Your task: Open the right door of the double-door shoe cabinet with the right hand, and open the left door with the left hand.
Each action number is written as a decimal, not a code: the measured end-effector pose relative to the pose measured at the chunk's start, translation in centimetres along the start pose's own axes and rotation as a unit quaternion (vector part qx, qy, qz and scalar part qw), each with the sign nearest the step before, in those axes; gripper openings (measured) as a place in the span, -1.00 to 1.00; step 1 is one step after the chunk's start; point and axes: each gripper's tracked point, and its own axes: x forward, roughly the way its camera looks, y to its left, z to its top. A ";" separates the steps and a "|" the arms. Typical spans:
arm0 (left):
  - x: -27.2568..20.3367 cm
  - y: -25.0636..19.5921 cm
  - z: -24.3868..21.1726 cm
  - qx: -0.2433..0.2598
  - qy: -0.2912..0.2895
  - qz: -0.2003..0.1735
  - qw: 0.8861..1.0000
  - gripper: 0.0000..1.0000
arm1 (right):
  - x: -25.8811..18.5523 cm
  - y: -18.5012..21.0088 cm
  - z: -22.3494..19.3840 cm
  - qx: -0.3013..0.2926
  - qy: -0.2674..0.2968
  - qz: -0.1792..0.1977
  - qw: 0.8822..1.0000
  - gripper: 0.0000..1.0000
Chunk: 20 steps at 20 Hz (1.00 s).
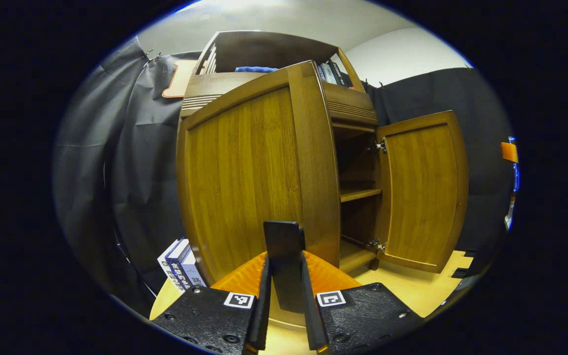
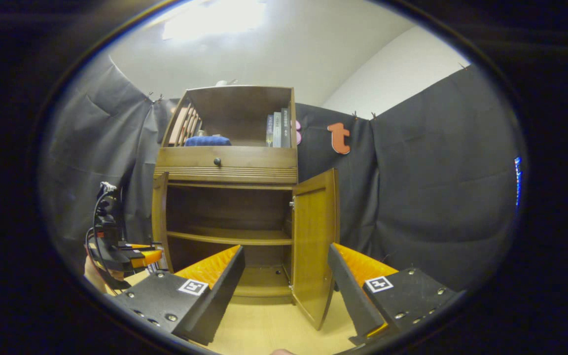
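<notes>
The brown wooden double-door shoe cabinet (image 2: 227,217) stands on a pale wooden floor (image 2: 264,330) against the black cloth wall of the booth, with an open bookcase top holding upright books (image 2: 276,130) and a blue folded cloth (image 2: 207,141) above a drawer with a small dark knob (image 2: 217,161). Both doors stand open. In the right gripper view the right door (image 2: 313,241) is swung out toward the camera, and the left door (image 2: 158,217) shows edge-on at the cabinet's other side, baring the middle shelf (image 2: 230,237) and the bottom board.

In the left gripper view the left door (image 1: 254,172) looms large and close, its free edge nearest the camera, while the right door (image 1: 422,192) hangs open farther off on its metal hinges (image 1: 381,145). A stack of blue-and-white books (image 1: 180,266) stands on the floor beside the cabinet.

The left tool (image 1: 286,296) is closed down on a dark flat handle (image 1: 284,256) at the left door's edge, both fingers pressing on it. The right tool (image 2: 286,291) is spread wide and holds nothing, just beside the right door's lower edge. The left tool (image 2: 131,256) also shows in the right gripper view, by the left door, held by a hand (image 2: 94,276).
</notes>
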 end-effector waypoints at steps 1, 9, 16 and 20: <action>-0.4 0.3 0.0 -0.002 -0.001 0.003 1.000 -0.36 | 0.2 0.3 0.0 -0.001 0.000 0.003 1.000 0.93; -3.2 2.9 -0.2 0.003 -0.001 0.049 0.999 -0.34 | 0.0 3.4 -0.8 -0.002 -0.002 0.036 0.999 0.99; -5.6 6.7 -0.3 0.027 0.007 0.090 0.996 -0.36 | 0.8 5.4 0.6 0.007 -0.035 0.047 0.998 0.93; -6.0 10.3 0.3 0.035 -0.003 0.124 0.992 -0.58 | 1.2 7.0 0.1 0.000 -0.033 0.056 0.998 0.94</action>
